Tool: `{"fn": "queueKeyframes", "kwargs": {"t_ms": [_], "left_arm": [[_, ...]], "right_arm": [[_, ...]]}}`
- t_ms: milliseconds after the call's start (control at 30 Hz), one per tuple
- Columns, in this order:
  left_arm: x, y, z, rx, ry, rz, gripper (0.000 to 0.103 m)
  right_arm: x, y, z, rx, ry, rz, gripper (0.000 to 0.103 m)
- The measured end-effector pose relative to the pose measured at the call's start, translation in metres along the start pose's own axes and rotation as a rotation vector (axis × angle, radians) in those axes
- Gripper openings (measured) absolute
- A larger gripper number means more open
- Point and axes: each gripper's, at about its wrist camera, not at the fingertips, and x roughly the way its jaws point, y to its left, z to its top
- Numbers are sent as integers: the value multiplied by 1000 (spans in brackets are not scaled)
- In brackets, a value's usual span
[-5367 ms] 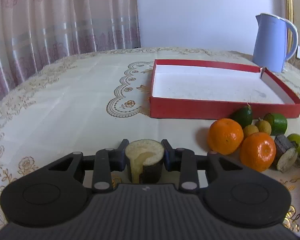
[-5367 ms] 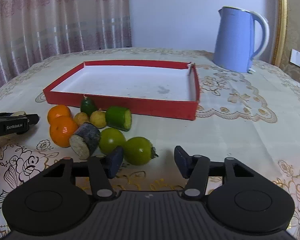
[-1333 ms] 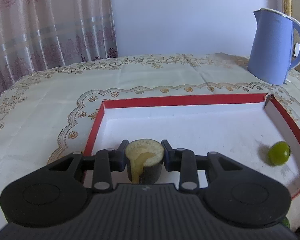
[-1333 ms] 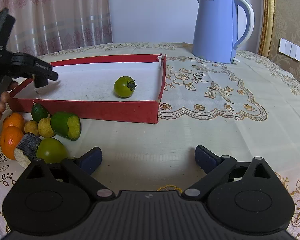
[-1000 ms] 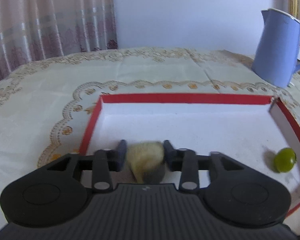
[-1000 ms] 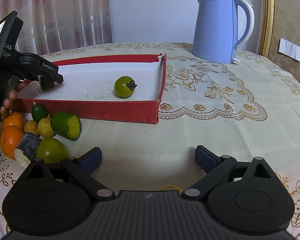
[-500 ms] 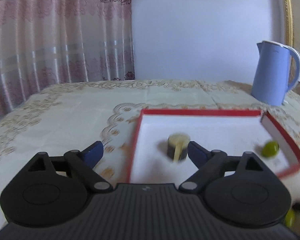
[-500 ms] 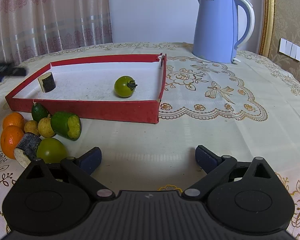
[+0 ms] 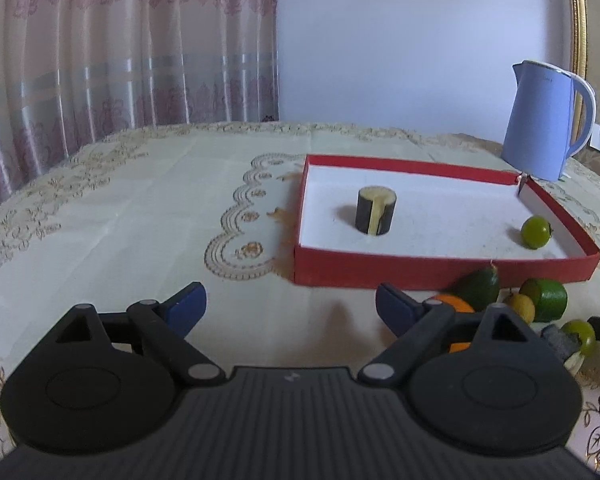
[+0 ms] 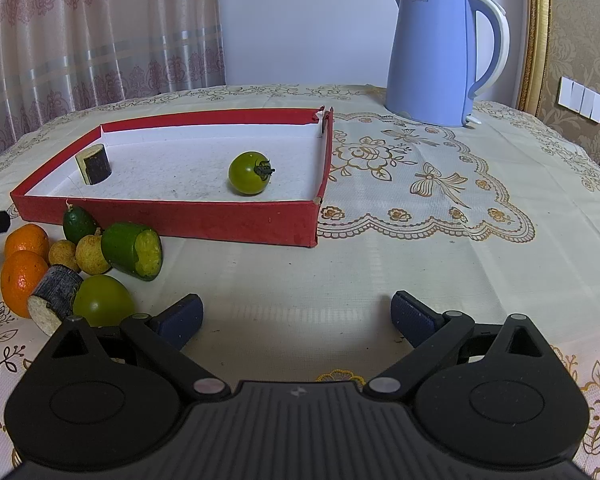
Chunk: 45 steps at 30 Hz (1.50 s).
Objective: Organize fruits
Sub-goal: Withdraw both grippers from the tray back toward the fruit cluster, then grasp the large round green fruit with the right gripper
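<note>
The left gripper (image 9: 290,306) is standing with its jaws wide apart and nothing between them; they have just been opening. The cut stub (image 9: 376,210) it was carrying is sitting well ahead of the fingers (image 9: 186,307), inside the red tray (image 9: 440,270), near the tray's left wall. It is standing upright on one cut end, its long axis vertical, the pale cut face pointing up and the dark skin around the sides.

The right gripper (image 10: 296,318) is also hanging released over bare tablecloth (image 10: 420,240), with nothing in its grasp. Its fingers (image 10: 182,318) are lying just beside the loose pile, apart from the fruit.

The tray is holding two things: the stub near one end and a green tomato (image 10: 249,173) near the other, well apart from each other. The tomato's stem is pointing sideways toward the tray's right wall in the right wrist view.

Outside the tray, just in front of its near wall, two oranges (image 10: 23,280), two small yellow fruits (image 10: 92,255), a small dark green fruit (image 10: 78,224), a cut green piece (image 10: 132,251), a second stub (image 10: 56,298) and a green fruit (image 10: 102,305) are clustering together. A blue kettle (image 10: 432,56) is standing behind the tray.
</note>
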Motion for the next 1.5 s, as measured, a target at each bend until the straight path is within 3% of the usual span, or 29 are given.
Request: {"fn": "queueKeyframes", "kwargs": {"t_ms": [167, 300, 367, 467, 567, 800, 967, 1200, 1367, 1433, 1500], "left_arm": [[2, 3, -3, -6, 9, -23, 91], [1, 4, -4, -12, 9, -34, 92], [1, 3, -4, -8, 9, -37, 93], [0, 1, -4, 0, 1, -34, 95], [-1, 0, -5, 6, -5, -33, 96], [-1, 2, -4, -6, -1, -42, 97], [-1, 2, -4, -6, -1, -44, 97], [-1, 3, -4, -12, 3, -48, 98], [-1, 1, -5, -4, 1, -48, 98], [-1, 1, -5, -2, 0, -46, 98], [-1, 1, -5, -2, 2, -47, 99]], "right_arm": [[-1, -2, 0, 11, -8, 18, 102], [-16, -6, -7, 31, -38, 158, 102], [-26, 0, -9, -5, -57, 195, 101], [-40, 17, -9, -134, -118, 168, 101], [-44, 28, -7, -174, -132, 188, 101], [-31, 46, -8, -233, -81, 214, 71], [-20, 55, -8, -252, -62, 220, 66], [-13, 67, -2, -297, -58, 237, 44], [-10, 74, 0, -334, -66, 243, 43], [-9, 76, 0, -346, -72, 259, 32], [-9, 79, -1, -358, -78, 257, 33]]}}
